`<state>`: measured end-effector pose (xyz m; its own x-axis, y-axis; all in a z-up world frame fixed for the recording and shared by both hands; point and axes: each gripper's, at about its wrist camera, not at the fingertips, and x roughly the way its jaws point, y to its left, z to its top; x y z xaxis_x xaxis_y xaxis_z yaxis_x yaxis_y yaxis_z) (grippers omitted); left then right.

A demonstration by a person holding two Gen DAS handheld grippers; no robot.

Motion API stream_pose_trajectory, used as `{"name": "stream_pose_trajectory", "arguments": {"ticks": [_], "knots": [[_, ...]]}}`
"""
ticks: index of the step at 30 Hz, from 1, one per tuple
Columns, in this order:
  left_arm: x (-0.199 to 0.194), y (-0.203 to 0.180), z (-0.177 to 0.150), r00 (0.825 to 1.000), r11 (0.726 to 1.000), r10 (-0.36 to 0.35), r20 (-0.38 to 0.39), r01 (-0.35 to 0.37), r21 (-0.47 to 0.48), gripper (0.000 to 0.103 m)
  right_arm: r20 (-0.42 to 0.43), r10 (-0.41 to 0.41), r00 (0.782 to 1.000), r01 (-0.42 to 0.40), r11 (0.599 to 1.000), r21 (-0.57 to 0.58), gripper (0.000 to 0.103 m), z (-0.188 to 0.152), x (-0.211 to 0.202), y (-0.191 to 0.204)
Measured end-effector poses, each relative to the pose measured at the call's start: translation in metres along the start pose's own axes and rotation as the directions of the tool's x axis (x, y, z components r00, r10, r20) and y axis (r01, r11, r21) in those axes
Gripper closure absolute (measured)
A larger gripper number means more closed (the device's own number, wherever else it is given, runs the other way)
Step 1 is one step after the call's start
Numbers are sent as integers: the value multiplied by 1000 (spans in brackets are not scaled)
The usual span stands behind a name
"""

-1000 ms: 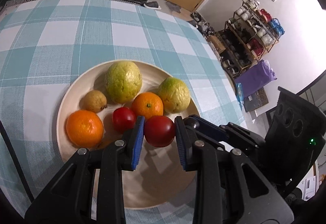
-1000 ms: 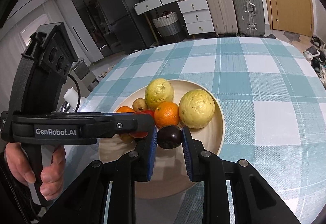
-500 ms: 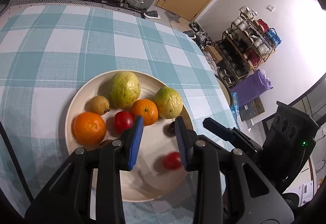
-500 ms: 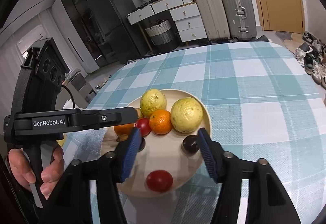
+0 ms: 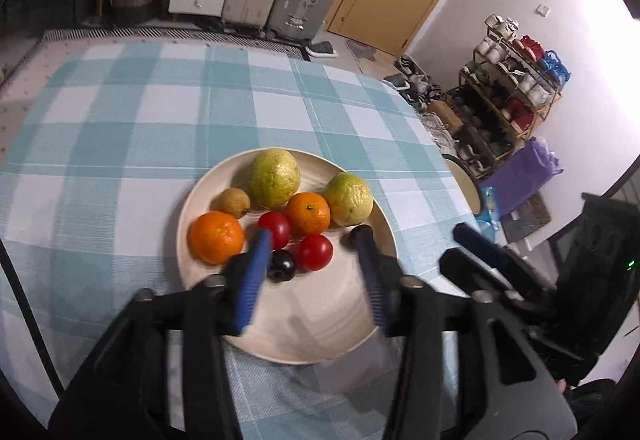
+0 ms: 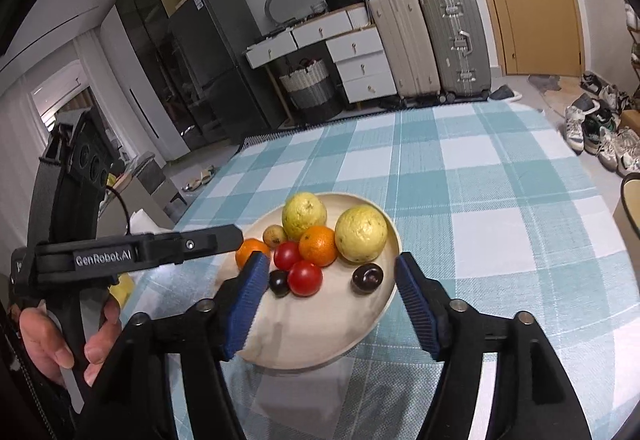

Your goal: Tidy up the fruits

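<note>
A cream plate [image 5: 320, 336] [image 6: 312, 340] on the checked tablecloth holds two yellow-green guavas [image 5: 275, 177] [image 6: 361, 234], two oranges [image 5: 216, 238] [image 6: 318, 246], a small brown fruit [image 5: 235, 201], two red tomatoes [image 5: 315, 252] [image 6: 305, 278] and dark plums [image 5: 282, 264] [image 6: 367, 278]. My left gripper [image 5: 314, 264] is open and empty above the plate's near part. My right gripper [image 6: 330, 284] is open and empty above the plate. The right gripper also shows at the right of the left wrist view [image 5: 480, 260].
The round table [image 5: 120, 119] with its teal checked cloth drops off at the right and far edges. Suitcases [image 6: 432, 43], drawers and a fridge stand beyond. A shoe rack [image 5: 516, 87] is at the right. A hand [image 6: 44, 340] holds the left gripper's handle.
Both grippers opened and let go: the red tomato and the dark plum now lie on the plate. Both grippers have drawn back and up from the fruit.
</note>
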<state>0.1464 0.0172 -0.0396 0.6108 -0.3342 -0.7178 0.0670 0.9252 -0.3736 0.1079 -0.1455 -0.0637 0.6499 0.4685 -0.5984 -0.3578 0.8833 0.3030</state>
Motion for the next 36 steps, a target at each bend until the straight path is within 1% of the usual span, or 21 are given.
{"name": "stream_pose_trajectory", "arguments": {"ticks": [1,2,3,4,7,8,10,11,12,13,14,16,21,23,25,30,36], "knots": [[-5,-1,-2,1000,1000,10,15,-10,1,44,13,-2,1000,2,1000,-2,28,0,-4,1],[-9,-2,-4,1000,1000,16,27,-16,3,37,28,-3,1000,4,1000,-5,27,0,-8,3],[-14,-3,-6,999,1000,27,41,-27,7,34,46,-3,999,4,1000,-6,22,0,-12,5],[-19,-3,-7,998,999,36,51,-36,11,33,64,-1,998,1,1000,-7,17,0,-16,6],[-33,-7,-11,993,997,75,90,-77,27,27,104,-3,995,4,1000,-11,13,1,-27,11],[-38,-9,-12,989,994,99,108,-103,37,20,114,-6,994,7,1000,-14,12,1,-30,12],[-48,-13,-14,973,983,163,161,-175,62,19,131,-10,991,13,1000,-21,8,2,-37,16],[-55,-17,-16,961,974,194,196,-213,79,15,138,-11,990,15,1000,-24,7,2,-39,17],[-61,-21,-18,950,966,214,226,-240,92,7,148,-13,989,17,1000,-26,5,2,-43,19],[-66,-23,-19,943,962,224,246,-254,97,2,160,-15,987,19,999,-28,4,2,-46,21],[-72,-26,-21,931,957,237,277,-273,97,1,172,-18,985,23,999,-30,3,1,-50,22],[-82,-31,-24,916,949,248,316,-296,113,1,189,-24,982,31,999,-31,2,1,-55,25],[-98,-36,-32,906,947,250,343,-303,110,1,215,-30,976,42,998,-53,1,-1,-68,33],[-105,-40,-38,896,944,248,369,-309,114,1,225,-33,974,50,997,-66,0,-2,-73,37],[-112,-45,-45,879,940,249,406,-320,116,1,235,-35,971,54,995,-78,0,-4,-78,42],[-128,-51,-60,857,938,246,453,-328,110,1,268,-44,963,72,993,-98,0,-8,-90,49],[-139,-47,-76,831,932,255,495,-348,105,1,330,-55,942,104,986,-132,0,-17,-105,56]]}}
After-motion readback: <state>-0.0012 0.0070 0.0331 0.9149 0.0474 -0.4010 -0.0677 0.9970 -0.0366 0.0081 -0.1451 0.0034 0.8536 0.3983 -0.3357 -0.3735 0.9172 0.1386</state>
